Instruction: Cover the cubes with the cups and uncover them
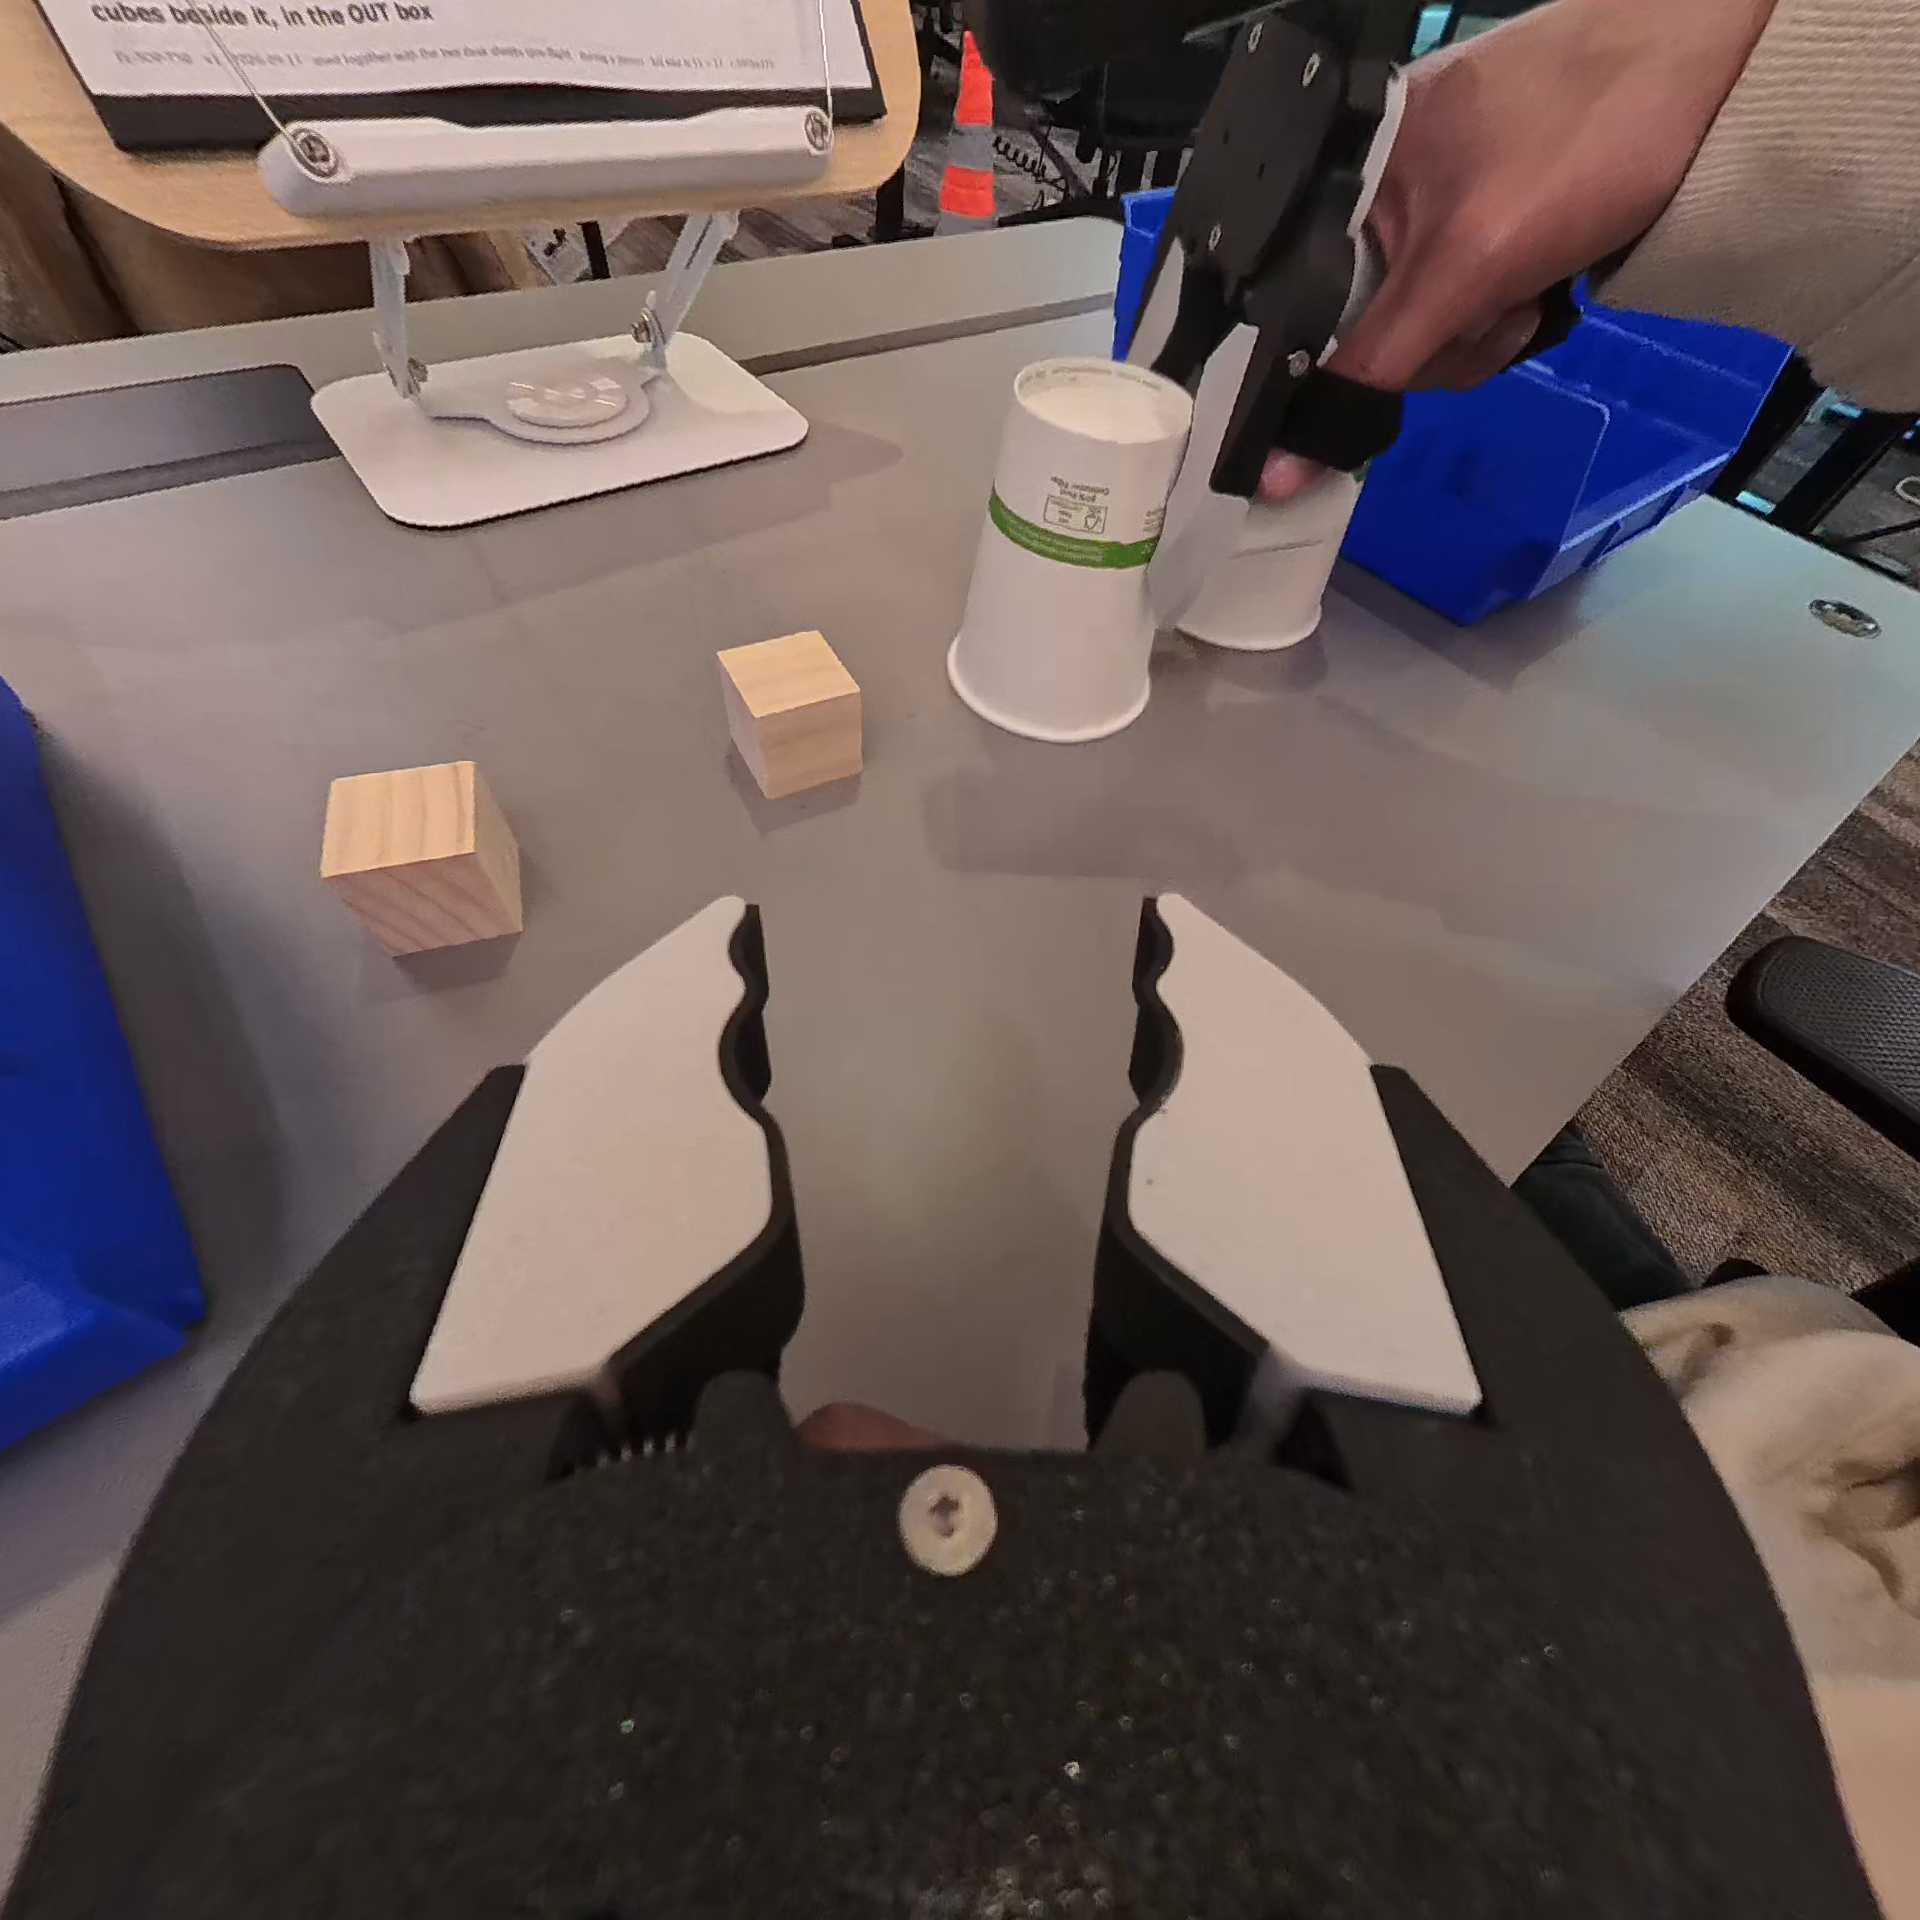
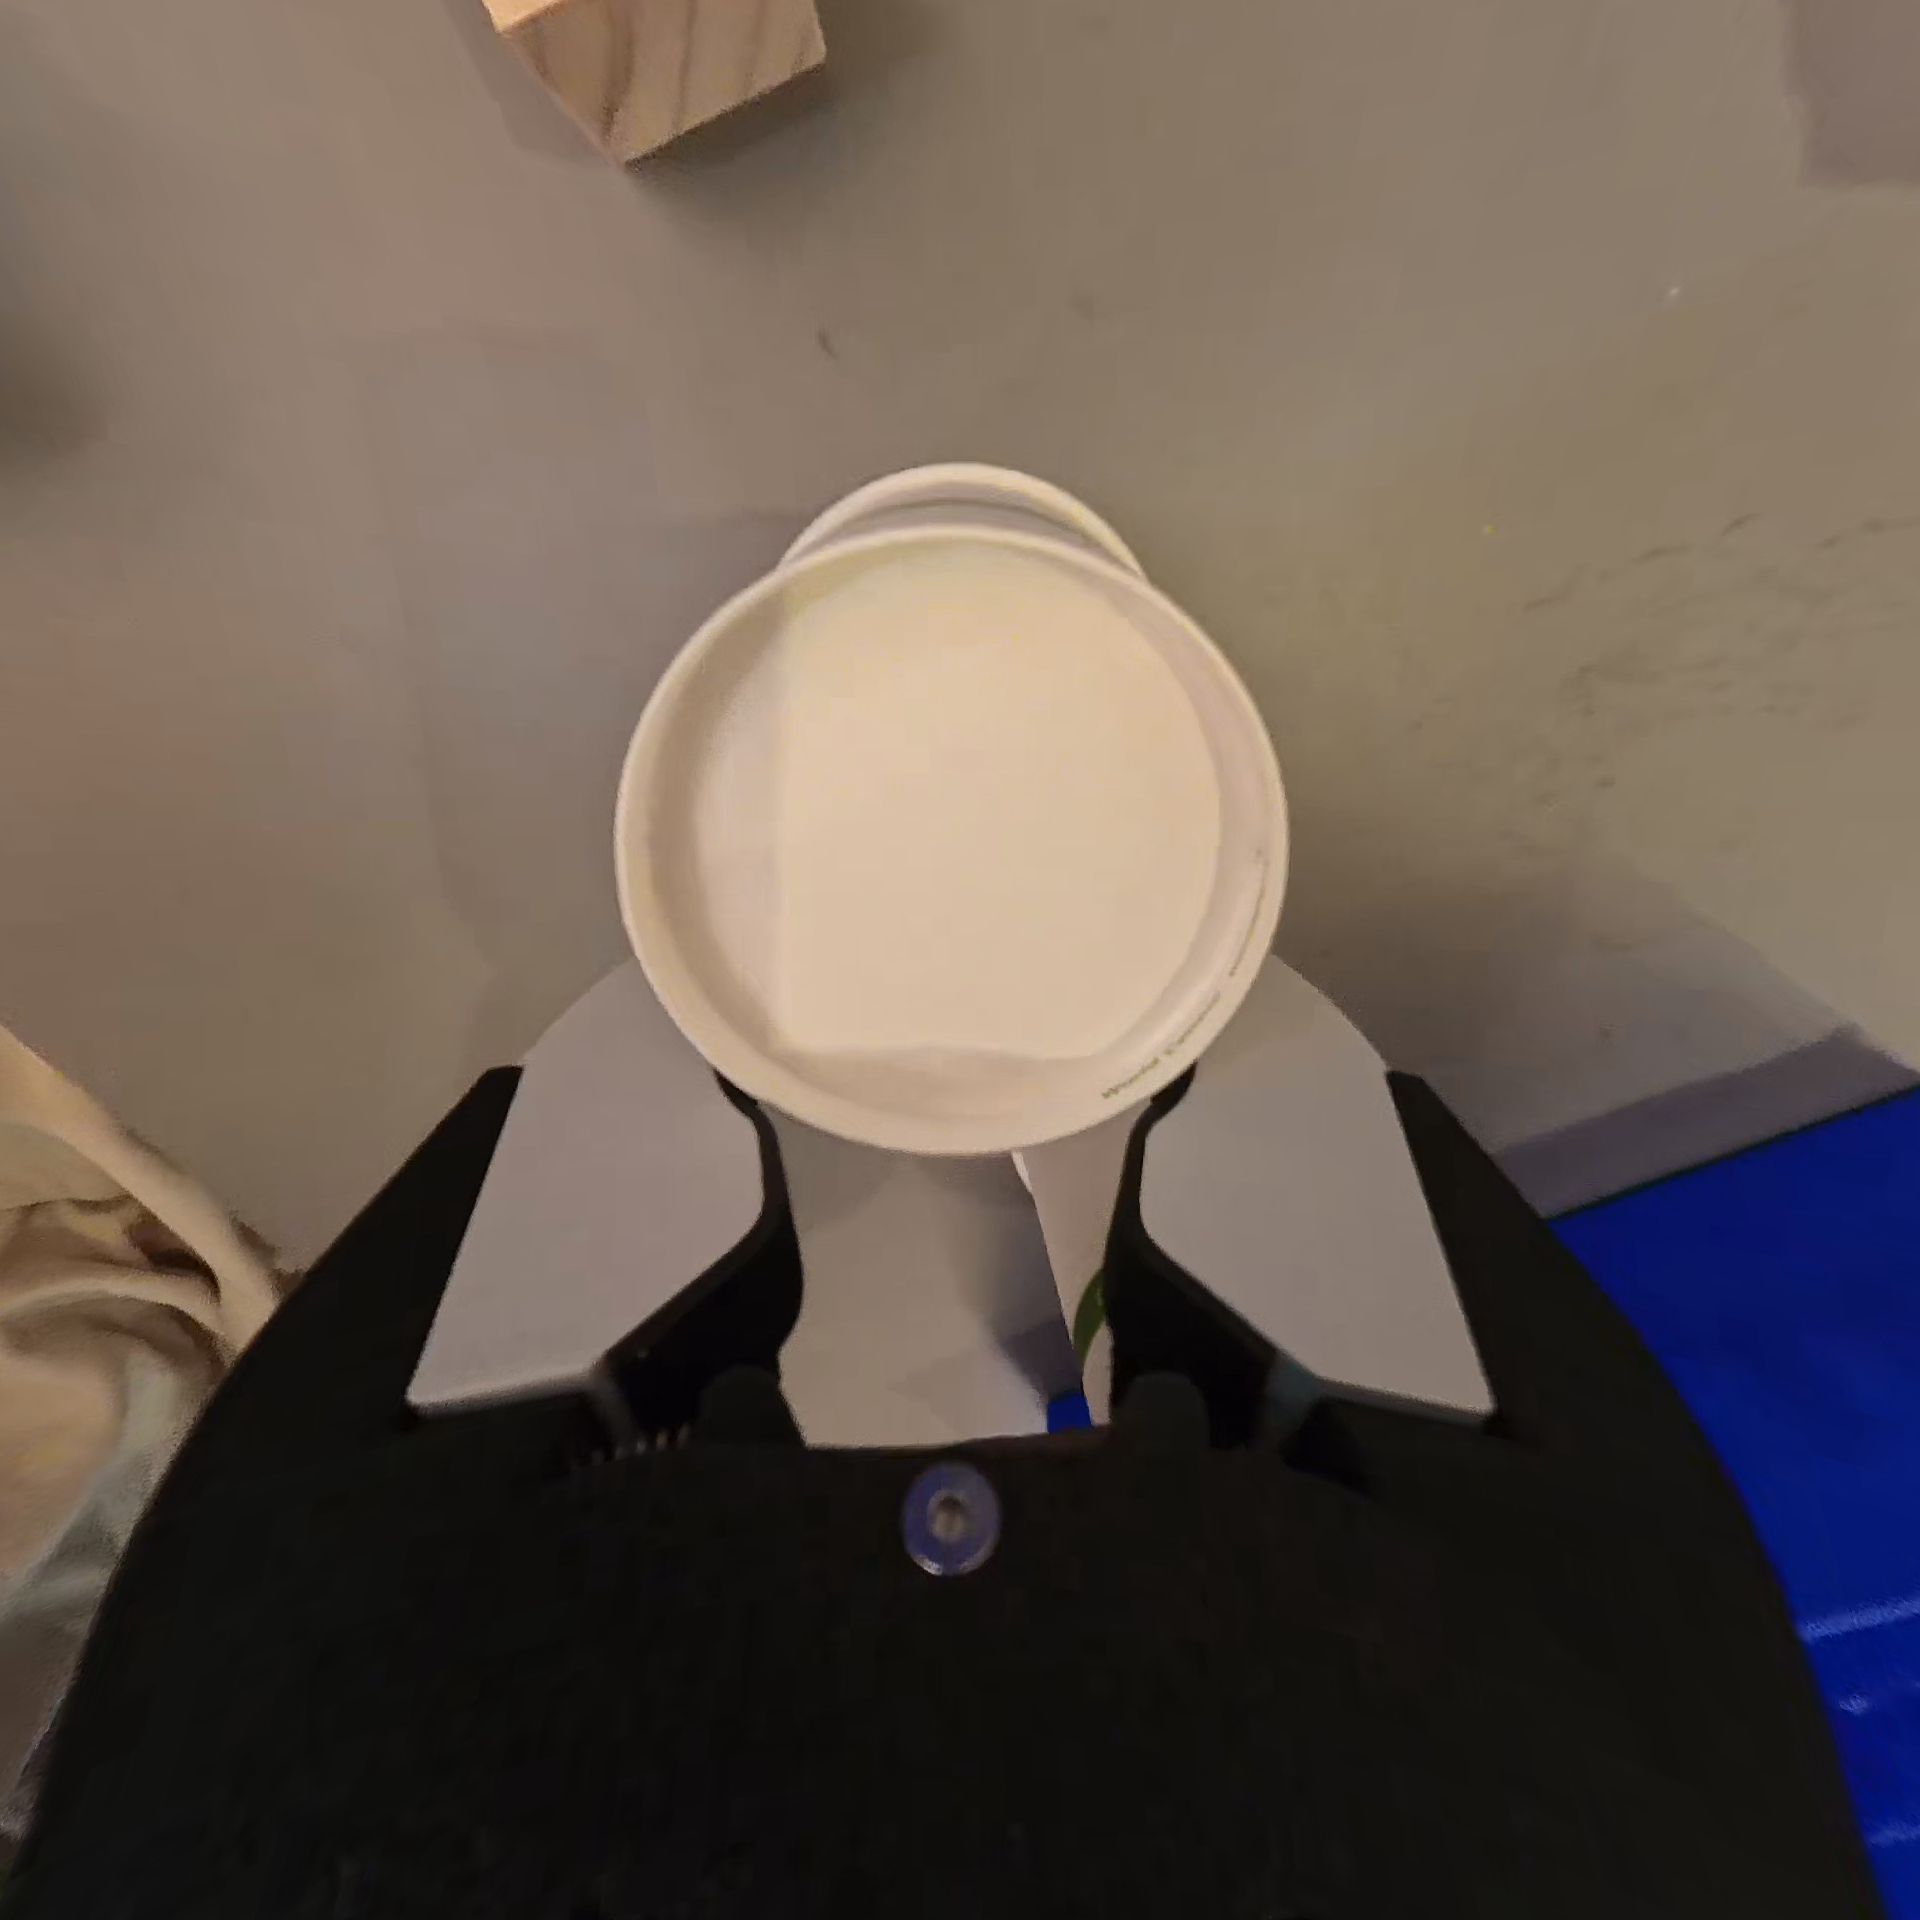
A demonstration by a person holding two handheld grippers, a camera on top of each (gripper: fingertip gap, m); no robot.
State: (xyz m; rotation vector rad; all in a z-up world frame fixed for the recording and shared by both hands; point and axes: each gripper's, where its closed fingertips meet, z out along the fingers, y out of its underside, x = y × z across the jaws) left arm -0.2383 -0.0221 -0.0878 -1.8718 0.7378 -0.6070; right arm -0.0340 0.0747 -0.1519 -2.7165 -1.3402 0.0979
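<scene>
Two wooden cubes [image 1: 421, 857] [image 1: 792, 712] sit on the grey table [image 1: 1039, 1039], uncovered. Two white paper cups stand upside down to the right: a tall one with a green band [image 1: 1065, 561] and another behind it [image 1: 1262, 582]. My left gripper [image 1: 951, 914] is open and empty, low over the table, short of the cubes. My right gripper [image 1: 1216, 499] hangs over the cups, one finger down between them. In the right wrist view it [image 2: 951, 997] is open, its fingers either side of a cup's base [image 2: 951, 821]; the other cup's wall [image 2: 1070, 1247] shows between them. One cube [image 2: 665, 62] is at the top.
A blue bin [image 1: 1538, 457] stands right behind the cups and shows in the right wrist view [image 2: 1766, 1351]; another blue bin [image 1: 62, 1091] is at the left edge. A white stand [image 1: 561, 416] holding a printed sheet is at the back. The table's edge runs down the right, with a chair arm [image 1: 1829, 1008] beyond.
</scene>
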